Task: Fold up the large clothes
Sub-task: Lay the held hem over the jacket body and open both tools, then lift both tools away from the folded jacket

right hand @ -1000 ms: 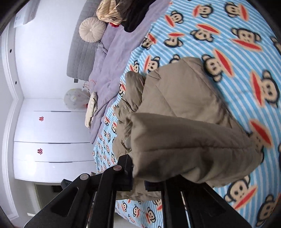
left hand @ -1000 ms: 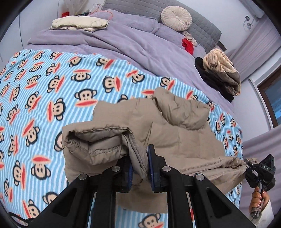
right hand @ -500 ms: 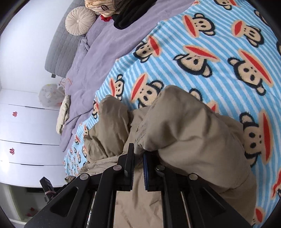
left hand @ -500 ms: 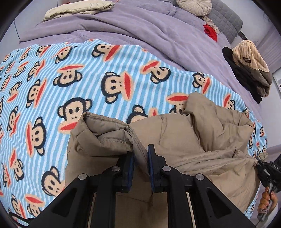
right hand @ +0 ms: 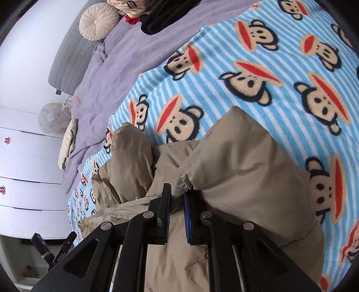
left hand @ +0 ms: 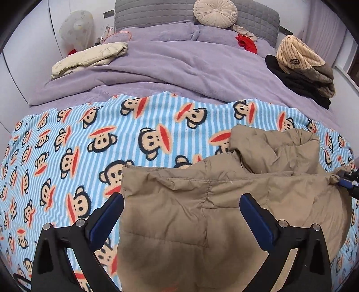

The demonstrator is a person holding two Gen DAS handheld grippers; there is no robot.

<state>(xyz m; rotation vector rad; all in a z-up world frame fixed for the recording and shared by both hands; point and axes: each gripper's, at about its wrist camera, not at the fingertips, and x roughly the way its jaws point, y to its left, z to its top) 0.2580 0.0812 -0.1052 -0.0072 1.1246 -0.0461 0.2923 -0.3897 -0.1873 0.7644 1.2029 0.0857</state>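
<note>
A tan padded jacket (left hand: 202, 213) lies folded on the blue striped monkey blanket (left hand: 89, 143). My left gripper (left hand: 181, 209) hovers over the jacket's near left part. Its jaws are opening and stand wide, with the blue pads (left hand: 105, 215) clear of the cloth and nothing held. In the right wrist view the jacket (right hand: 235, 170) bulges in front of my right gripper (right hand: 177, 202). Its jaws are opening, a narrow gap apart, with loose tan cloth beside a gathered cuff (right hand: 186, 177) lying between them. The right gripper (left hand: 346, 183) also shows at the jacket's right corner in the left wrist view.
Behind the blanket lies a purple duvet (left hand: 179, 67). On it are a folded cream jacket (left hand: 89, 56) at the back left and a pile of dark and striped clothes (left hand: 303, 69) at the back right. A round cushion (left hand: 215, 13) leans on the grey headboard. White drawers (right hand: 22, 161) stand beside the bed.
The left jaws have sprung wide and let go of the jacket's edge, which now lies flat. The right jaws have parted slightly. Both grippers came down toward the bed.
</note>
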